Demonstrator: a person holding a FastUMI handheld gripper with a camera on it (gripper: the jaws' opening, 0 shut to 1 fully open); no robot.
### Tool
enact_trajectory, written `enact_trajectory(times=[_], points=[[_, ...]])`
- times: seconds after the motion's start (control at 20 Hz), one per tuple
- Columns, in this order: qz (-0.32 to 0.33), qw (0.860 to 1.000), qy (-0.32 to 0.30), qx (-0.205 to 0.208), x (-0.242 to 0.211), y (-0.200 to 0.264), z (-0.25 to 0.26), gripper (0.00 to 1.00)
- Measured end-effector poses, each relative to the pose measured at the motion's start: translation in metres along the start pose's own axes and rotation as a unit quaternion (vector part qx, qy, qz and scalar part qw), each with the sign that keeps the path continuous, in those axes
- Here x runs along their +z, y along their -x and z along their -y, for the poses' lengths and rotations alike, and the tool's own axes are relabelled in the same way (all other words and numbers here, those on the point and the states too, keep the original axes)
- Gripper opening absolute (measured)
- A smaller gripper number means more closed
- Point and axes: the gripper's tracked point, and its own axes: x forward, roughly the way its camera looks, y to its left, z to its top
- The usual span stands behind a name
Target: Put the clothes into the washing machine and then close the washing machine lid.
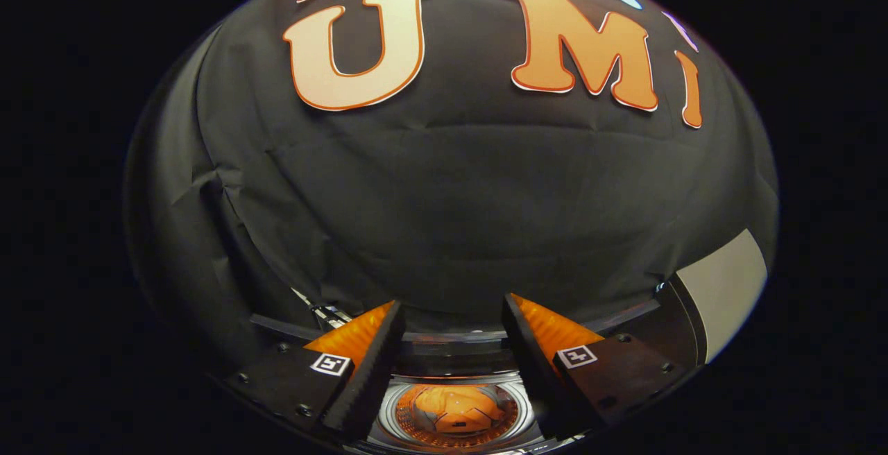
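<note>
Gripper view: the washing machine (454, 361) sits low beneath the fingers, its round drum (454, 410) opening upward toward the camera, so the drum's axis runs roughly along the line of sight. Inside the drum lie the clothes (454, 405) — a bunched, orange-lit heap settled at the bottom, with no clear long axis to make out.

The gripper (451, 309) is held above the machine, looking over its top rim at the dark cloth booth wall (458, 219) beyond. Its two fingers stand spread wide apart with nothing between them; the drum opening shows in the gap below, nearer the camera than the fingertips. Each finger's base carries a small square marker.

Off beyond the right finger a pale panel (725, 285) rises at a tilt — whether it is the machine's lid cannot be told.
</note>
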Motion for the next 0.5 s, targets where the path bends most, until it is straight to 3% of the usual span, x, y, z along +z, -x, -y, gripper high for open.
enact_trajectory(times=[0.5], points=[[0.009,1.0,0.005,-0.009,-0.042,0.049,-0.002,0.93]])
